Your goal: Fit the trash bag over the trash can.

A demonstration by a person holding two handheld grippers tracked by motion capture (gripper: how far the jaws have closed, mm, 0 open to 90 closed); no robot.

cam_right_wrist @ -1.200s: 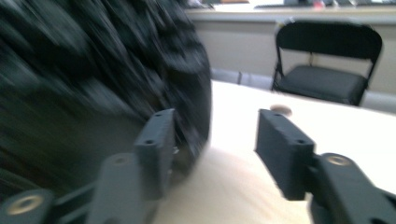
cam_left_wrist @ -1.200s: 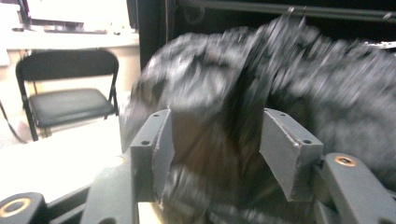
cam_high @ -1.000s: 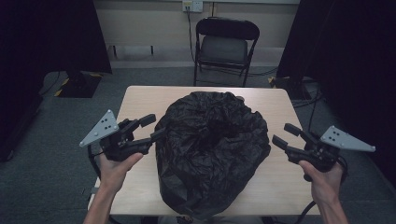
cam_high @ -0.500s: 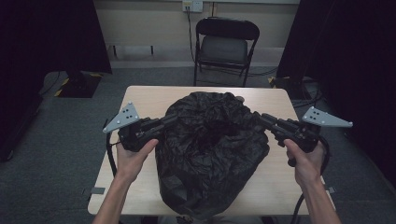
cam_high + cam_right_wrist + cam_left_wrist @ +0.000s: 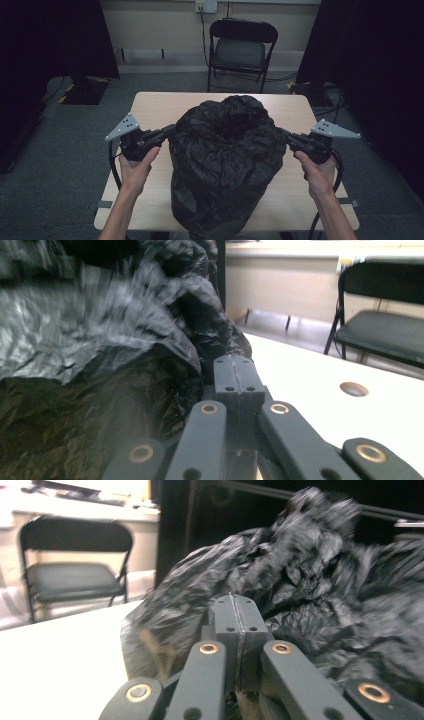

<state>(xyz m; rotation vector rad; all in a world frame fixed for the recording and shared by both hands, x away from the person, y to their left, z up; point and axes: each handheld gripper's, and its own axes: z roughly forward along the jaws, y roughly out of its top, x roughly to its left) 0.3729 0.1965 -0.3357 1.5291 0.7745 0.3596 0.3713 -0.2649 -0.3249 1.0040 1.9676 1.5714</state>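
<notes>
The black bin bag (image 5: 227, 160) is stood in the middle of the table (image 5: 150, 107), flanked by the left gripper (image 5: 170, 131) and right gripper (image 5: 284, 134); both jaws have just been closed tight at its sides, film possibly pinched. Thin plastic could be torn or slipped free if pulled unevenly

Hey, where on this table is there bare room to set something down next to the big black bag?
Bare tabletop lies along the far edge, between the black bag and the chair side, widest at the far corners. The near left and right corners are also bare. The mid sides are crowded: the left gripper and right gripper sit against the bag.
</notes>
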